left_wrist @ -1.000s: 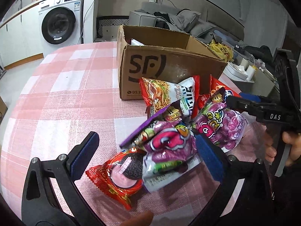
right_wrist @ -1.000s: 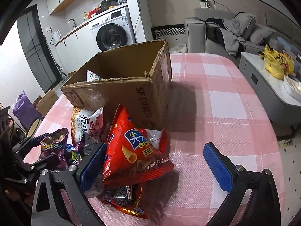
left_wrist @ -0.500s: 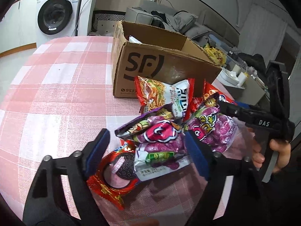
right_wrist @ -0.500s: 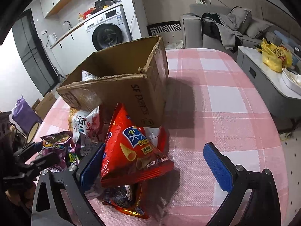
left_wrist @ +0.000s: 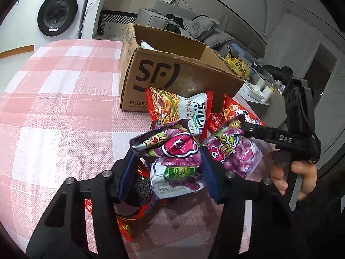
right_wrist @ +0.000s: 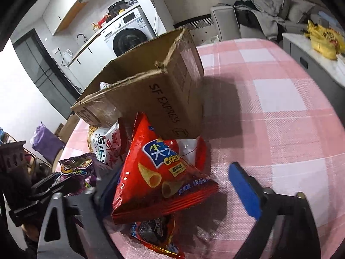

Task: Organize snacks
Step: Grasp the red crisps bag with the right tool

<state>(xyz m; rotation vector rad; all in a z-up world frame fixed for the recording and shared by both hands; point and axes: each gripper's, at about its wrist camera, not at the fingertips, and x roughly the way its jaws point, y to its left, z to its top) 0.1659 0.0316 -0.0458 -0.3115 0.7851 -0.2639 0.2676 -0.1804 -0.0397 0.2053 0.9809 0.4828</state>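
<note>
Two hand-held tongs work at a heap of snack packets on a table with a pink checked cloth [left_wrist: 54, 99].

Left tongs [left_wrist: 168, 166]: the jaws are closing, and a purple and white snack bag [left_wrist: 174, 161] sits between the blue pads [left_wrist: 208, 172]. Both pads appear to touch its sides, and the bag bulges between them. Under the left-hand pad lies a red cookie packet [left_wrist: 140, 192], partly hidden by the tongs' frame. Just beyond the right-hand pad lies a second purple bag [left_wrist: 235, 153]. Ahead of the tips a noodle-snack packet [left_wrist: 179, 108] leans toward the open cardboard box [left_wrist: 172, 75], which stands farther ahead; something pale shows inside it.

Right tongs [right_wrist: 170, 185]: the jaws are closing but the pads press on nothing. A red corn-snack bag [right_wrist: 159, 172] stands between them, close against the left-hand pad, which is blurred and mostly hidden behind it; the right-hand pad [right_wrist: 243, 190] is clear of the bag, with bare cloth between. Beneath the red bag, near the base of the tongs, lies the cookie packet [right_wrist: 155, 235]. The cardboard box [right_wrist: 151, 92] stands straight ahead of the tips.

In the left view a hand [left_wrist: 301, 177] grips the handle of the right tongs, beside the second purple bag. A washing machine [left_wrist: 62, 8] stands in the background beyond the table.
</note>
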